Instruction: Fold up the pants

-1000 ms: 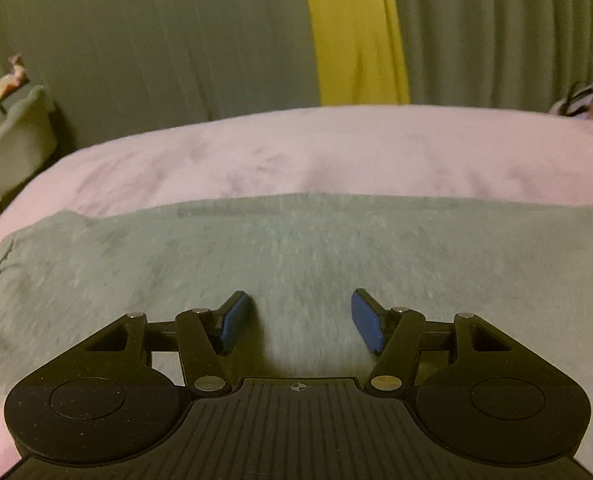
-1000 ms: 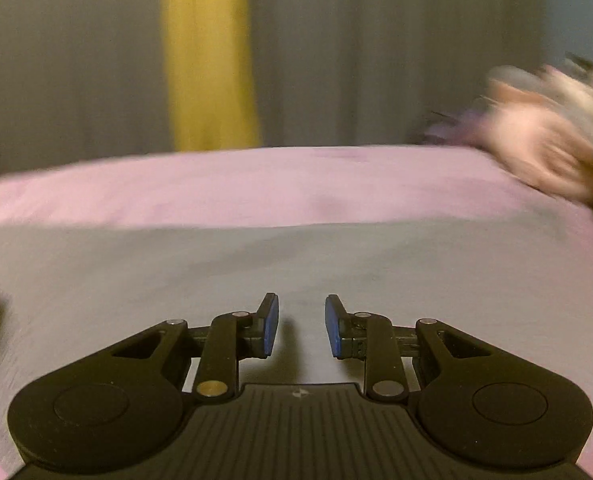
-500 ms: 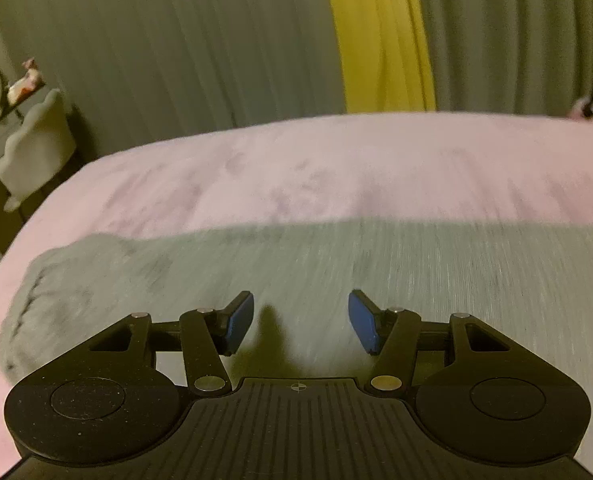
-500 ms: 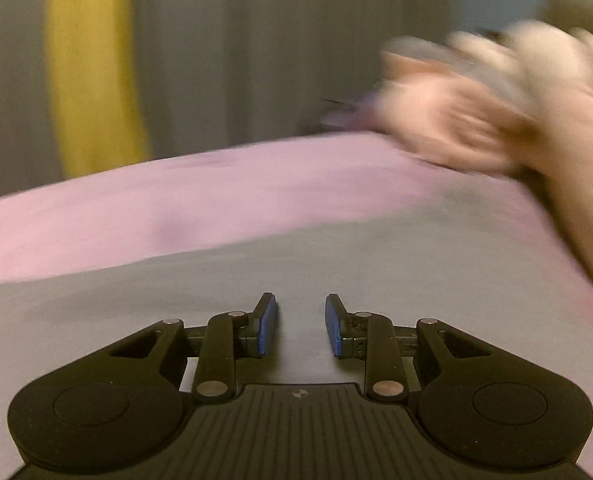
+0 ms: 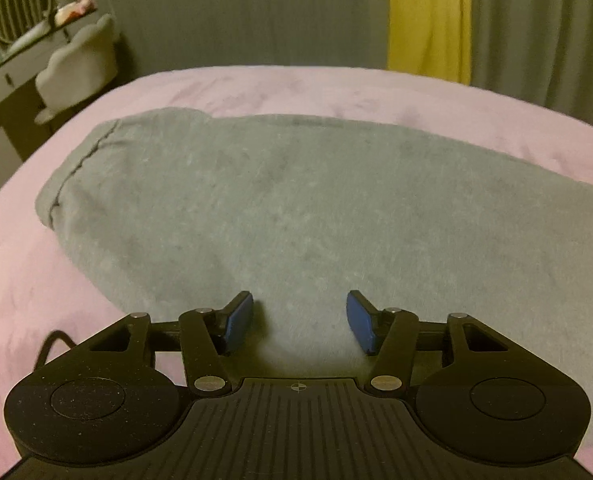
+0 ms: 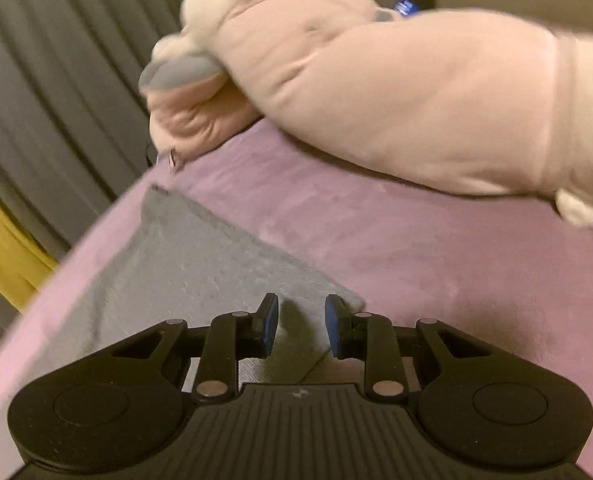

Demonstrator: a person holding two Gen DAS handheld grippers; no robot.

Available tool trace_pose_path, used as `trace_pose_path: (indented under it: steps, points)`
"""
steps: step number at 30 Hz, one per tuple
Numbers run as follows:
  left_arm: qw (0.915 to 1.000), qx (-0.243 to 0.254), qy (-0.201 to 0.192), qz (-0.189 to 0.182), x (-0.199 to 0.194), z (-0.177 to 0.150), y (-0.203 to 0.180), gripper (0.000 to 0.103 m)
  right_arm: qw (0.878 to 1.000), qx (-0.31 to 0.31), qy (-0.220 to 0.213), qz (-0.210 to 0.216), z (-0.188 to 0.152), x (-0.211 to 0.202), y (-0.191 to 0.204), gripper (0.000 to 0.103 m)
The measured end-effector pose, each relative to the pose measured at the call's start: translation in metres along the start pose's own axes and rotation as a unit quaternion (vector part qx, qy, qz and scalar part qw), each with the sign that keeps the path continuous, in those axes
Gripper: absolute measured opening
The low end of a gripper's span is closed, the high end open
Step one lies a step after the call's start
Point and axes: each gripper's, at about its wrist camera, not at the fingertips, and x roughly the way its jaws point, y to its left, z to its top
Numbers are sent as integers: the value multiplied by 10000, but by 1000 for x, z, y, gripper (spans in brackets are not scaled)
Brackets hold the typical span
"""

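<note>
Lying flat along the pink bedspread [image 5: 256, 88], the grey pants [image 5: 296, 208] were ready for an end-to-end fold. The left gripper [image 5: 299, 322], empty, had just been narrowing; the right gripper [image 6: 301, 326] hovered over their corner [image 6: 352, 300], slightly parted, gripping nothing.

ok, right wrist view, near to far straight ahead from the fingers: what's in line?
right gripper, jaws apart with nothing between them → corner of the grey pants → pink blanket → big pink plush toy → dark bottle by the wall.
</note>
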Motion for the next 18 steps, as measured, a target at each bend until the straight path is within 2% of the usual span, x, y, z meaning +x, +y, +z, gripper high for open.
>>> trace_pose_path:
  steps: [3,5,8,10,14,16,18]
  points:
    - [9984,-44,-403,-399,-21,-2,-4,62,9996,152,156,172,-8,-2,-13,30]
    - [9974,44,-586,-410,-24,-5,-10,68,9964,557,375,512,-9,6,-29,36]
    - [9991,309,-271,-76,-6,-8,-18,67,9876,1150,443,977,-10,4,-47,37]
    - [9995,310,-67,52,5,-11,-18,65,9830,1284,524,1205,-8,8,-50,40]
    - [9998,0,-119,-154,2,-8,-15,64,9799,1362,554,1350,-3,25,-52,41]
    - [9992,-120,-165,-342,0,-8,-14,64,9765,1448,548,1498,1,34,-52,46]
    - [9994,-124,-138,-281,3,-9,-17,65,9757,1427,521,1581,5,40,-50,46]
